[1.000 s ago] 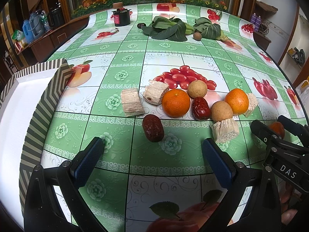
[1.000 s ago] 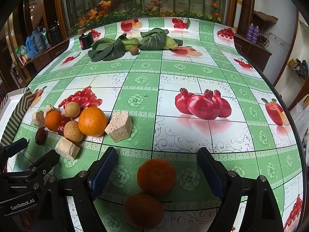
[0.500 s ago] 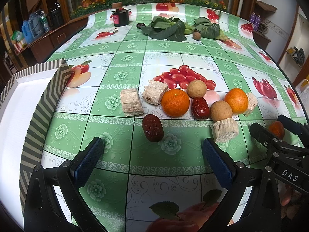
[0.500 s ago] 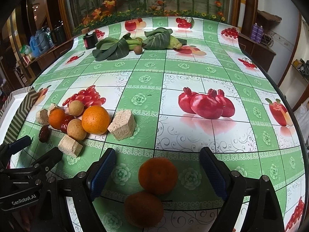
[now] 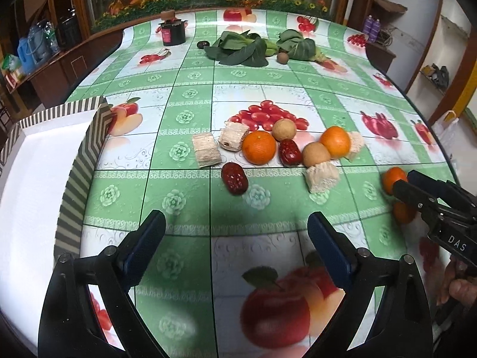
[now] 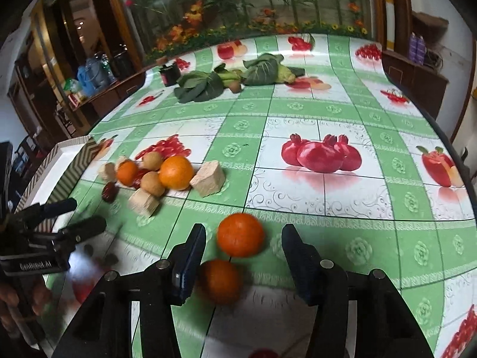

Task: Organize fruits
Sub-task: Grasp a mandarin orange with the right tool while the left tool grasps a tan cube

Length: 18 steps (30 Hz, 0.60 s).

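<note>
Narrowed on the right tool (image 6: 243,261) — jaws just closing around the near tangerine (image 6: 240,234), pads not yet touching — left tool (image 5: 235,240) wide open and empty, box (image 5: 44,161) bare, fruit pile (image 5: 258,151) untouched on table (image 5: 184,203), sorting barely begun.

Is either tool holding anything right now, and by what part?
Nothing held: the left tool is empty, and the right tool, just closing, flanks a round orange tangerine without touching.
</note>
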Motion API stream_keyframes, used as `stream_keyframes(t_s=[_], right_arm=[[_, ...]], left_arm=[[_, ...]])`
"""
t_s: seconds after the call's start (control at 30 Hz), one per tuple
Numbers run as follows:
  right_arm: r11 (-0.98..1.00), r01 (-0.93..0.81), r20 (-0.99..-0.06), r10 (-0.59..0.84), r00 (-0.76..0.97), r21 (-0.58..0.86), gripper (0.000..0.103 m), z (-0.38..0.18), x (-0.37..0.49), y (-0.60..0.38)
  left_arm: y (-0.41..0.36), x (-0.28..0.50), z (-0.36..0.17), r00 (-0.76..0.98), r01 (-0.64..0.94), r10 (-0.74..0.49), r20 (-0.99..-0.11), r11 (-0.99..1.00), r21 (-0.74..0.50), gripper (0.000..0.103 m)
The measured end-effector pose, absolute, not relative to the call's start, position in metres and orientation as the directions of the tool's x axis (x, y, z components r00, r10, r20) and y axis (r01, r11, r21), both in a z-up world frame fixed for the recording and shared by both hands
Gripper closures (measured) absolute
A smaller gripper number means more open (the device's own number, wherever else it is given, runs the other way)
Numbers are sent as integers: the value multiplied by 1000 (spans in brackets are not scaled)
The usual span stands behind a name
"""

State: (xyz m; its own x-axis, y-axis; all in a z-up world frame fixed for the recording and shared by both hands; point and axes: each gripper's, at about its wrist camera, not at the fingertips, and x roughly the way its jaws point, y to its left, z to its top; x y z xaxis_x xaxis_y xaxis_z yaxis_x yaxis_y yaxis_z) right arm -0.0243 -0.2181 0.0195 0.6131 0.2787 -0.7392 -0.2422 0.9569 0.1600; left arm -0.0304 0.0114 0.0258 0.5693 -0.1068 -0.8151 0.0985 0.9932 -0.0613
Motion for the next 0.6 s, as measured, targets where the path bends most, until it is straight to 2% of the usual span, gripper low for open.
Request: stream_keyframes(t_s=[0.33,0.4,0.47,0.5,0.6], right_arm=[[946,-273,-752,306,583,173,50,19,-15,-223],[944,-289,-757,305,578,160,54,18,-11,-220],[940,-311,-757,304,578,140,67,16,-9,-216],[941,-313,-755,298,584,130,70,16,-9,-215],[949,-297,-755,271,597,106,71,17,-9,-217]], left_arm=[[-10,-29,28,557,158,-145,-817,985,-67,6],[-14,-27,29,555,165,-152,-818,984,-70,6],[-18,-23,29,552,172,-157,-819,983,-72,6],[-22,-21,29,550,180,-159,-820,981,-70,6],[-31,-16,30,552,196,-163,-818,979,-63,6]])
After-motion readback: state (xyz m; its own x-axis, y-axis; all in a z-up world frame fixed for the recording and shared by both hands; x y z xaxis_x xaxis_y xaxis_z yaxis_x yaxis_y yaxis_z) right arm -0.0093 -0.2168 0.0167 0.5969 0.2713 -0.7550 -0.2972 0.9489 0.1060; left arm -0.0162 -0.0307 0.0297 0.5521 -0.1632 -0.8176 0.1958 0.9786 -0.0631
